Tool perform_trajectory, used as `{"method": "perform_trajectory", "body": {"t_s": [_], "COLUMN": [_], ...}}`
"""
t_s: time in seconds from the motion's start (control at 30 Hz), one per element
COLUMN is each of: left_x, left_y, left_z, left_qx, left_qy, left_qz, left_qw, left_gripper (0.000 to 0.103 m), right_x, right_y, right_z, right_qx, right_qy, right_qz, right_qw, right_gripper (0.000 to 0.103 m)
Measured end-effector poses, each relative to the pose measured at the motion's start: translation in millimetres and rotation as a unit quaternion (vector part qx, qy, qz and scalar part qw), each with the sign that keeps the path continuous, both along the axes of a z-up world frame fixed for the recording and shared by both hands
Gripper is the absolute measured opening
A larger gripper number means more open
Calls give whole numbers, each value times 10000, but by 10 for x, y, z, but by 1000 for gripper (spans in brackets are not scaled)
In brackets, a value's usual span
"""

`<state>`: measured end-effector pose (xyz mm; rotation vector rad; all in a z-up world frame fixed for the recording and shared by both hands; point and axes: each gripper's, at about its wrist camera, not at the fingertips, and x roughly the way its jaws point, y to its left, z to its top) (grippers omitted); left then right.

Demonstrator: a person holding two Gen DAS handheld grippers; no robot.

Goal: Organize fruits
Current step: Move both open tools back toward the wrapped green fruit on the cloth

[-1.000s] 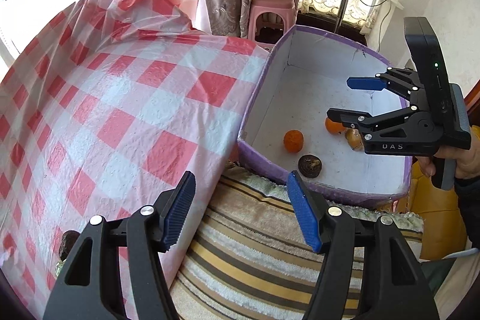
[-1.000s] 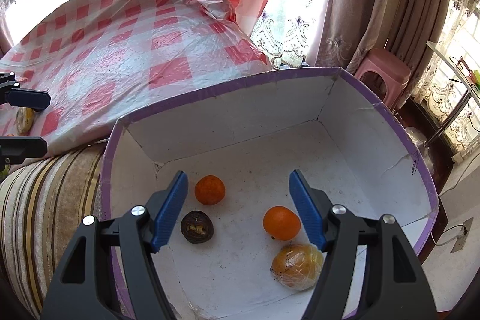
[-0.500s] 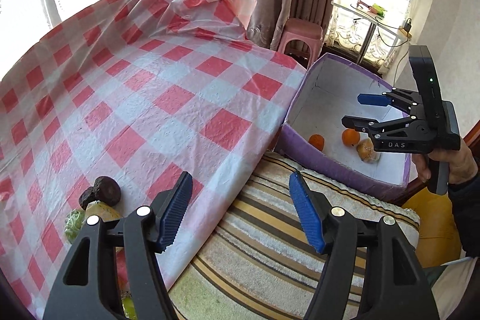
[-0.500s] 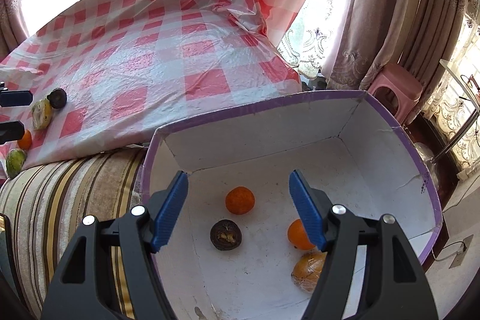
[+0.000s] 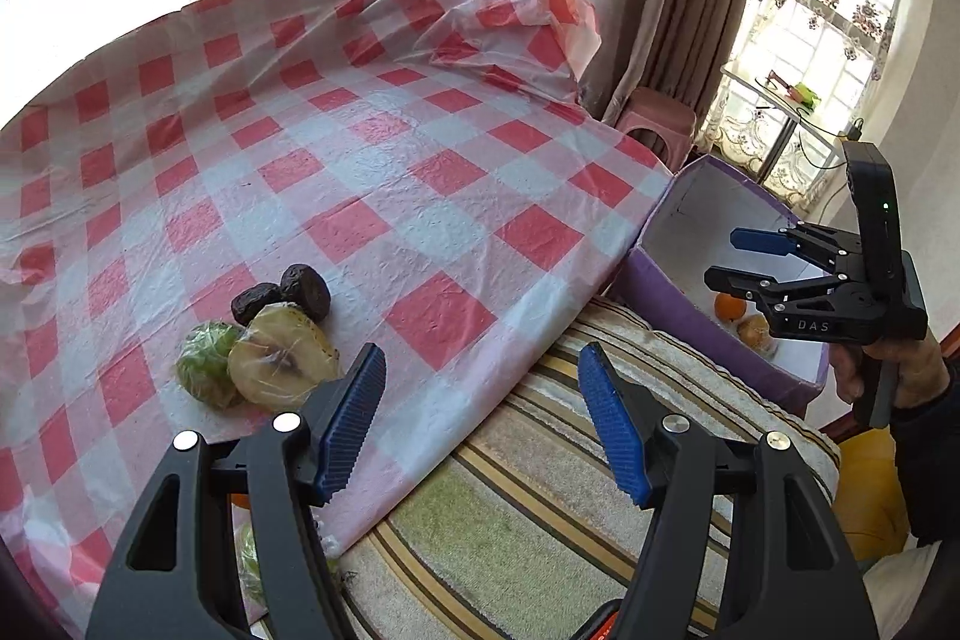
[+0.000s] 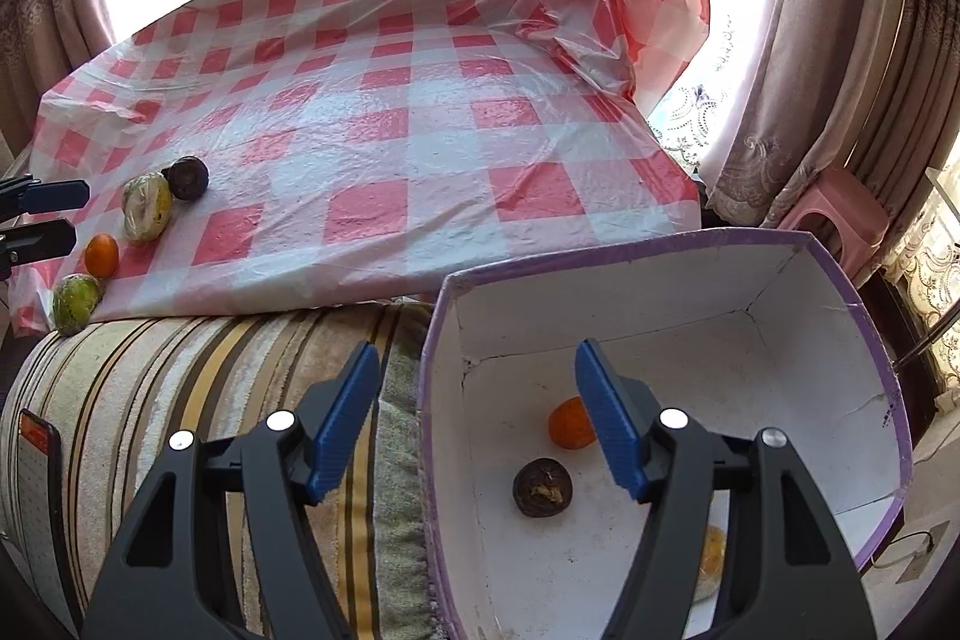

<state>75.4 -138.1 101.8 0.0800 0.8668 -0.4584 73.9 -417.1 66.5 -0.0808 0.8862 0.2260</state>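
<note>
A purple-rimmed white box (image 6: pixel 660 244) stands on the striped sofa and holds an orange (image 6: pixel 567 424), a dark brown fruit (image 6: pixel 542 487) and a wrapped yellow fruit (image 6: pixel 713 559). On the red-checked cloth (image 5: pixel 372 184) lie two dark fruits (image 5: pixel 306 283), a wrapped pale half fruit (image 5: pixel 282 364) and a wrapped green fruit (image 5: pixel 204 370). My left gripper (image 5: pixel 480 418) is open and empty over the cloth's edge, right of these fruits. My right gripper (image 6: pixel 480 412) is open and empty above the box's left rim; it also shows in the left wrist view (image 5: pixel 735 256).
The right wrist view shows an orange (image 6: pixel 101 255) and a second green fruit (image 6: pixel 75 303) at the cloth's near left corner. A pink stool (image 5: pixel 657 124) and curtains stand behind the box. A phone (image 6: pixel 36 508) lies on the striped sofa (image 6: pixel 198 400).
My left gripper has swung left from the box toward the fruits on the cloth. My right gripper has drawn back and left from inside the box to its rim. Both stayed open.
</note>
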Motion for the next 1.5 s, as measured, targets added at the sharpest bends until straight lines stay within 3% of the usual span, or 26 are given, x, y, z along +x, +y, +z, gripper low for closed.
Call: {"method": "perform_trajectory", "body": {"t_s": [0.63, 1.17, 1.5], "left_x": [-290, -480, -524], "left_y": [764, 1411, 1319], "left_z": [-256, -590, -629], "left_qx": [-338, -725, -797], "left_qy": [141, 443, 538], "left_qz": [860, 1688, 1532], "left_qw": [9956, 9820, 9835], "left_gripper": [68, 68, 69], "right_x": [7, 130, 193], "right_y": [629, 1162, 1713], "right_z": [11, 69, 67], "right_qx": [-67, -14, -18], "right_qy": [57, 4, 22], "right_qz": [670, 1185, 1732], "right_qw": [9977, 9930, 9849], "right_gripper": [68, 69, 75]}}
